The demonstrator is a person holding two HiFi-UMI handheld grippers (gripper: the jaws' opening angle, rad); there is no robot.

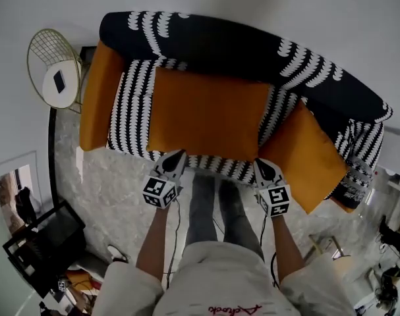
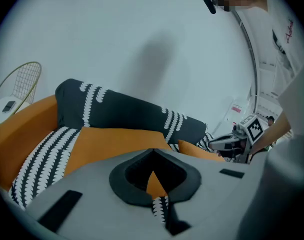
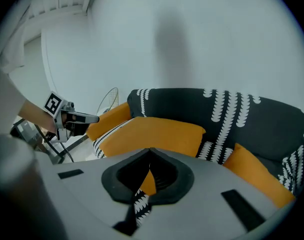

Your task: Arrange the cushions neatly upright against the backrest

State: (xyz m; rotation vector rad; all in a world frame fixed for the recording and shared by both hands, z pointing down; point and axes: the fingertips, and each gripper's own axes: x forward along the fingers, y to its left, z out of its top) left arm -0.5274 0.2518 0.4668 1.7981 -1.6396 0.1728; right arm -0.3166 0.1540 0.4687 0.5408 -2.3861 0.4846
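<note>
A black sofa [image 1: 252,54] with white leaf print holds three orange cushions. The big one [image 1: 209,114] lies flat on the seat; it also shows as the big cushion [image 2: 116,139] and the big cushion [image 3: 152,134]. A second cushion [image 1: 97,94] leans along the left armrest. The third cushion [image 1: 305,153] lies tilted at the right end. My left gripper [image 1: 176,157] is shut and empty at the seat's front edge, by the big cushion's near left corner. My right gripper [image 1: 262,166] is shut and empty by its near right corner.
A gold wire side table [image 1: 55,71] with a dark flat object on top stands left of the sofa. A black rack [image 1: 45,242] sits at lower left on the marbled floor. The person's legs [image 1: 213,209] stand between the grippers. Clutter [image 1: 384,255] fills the right side.
</note>
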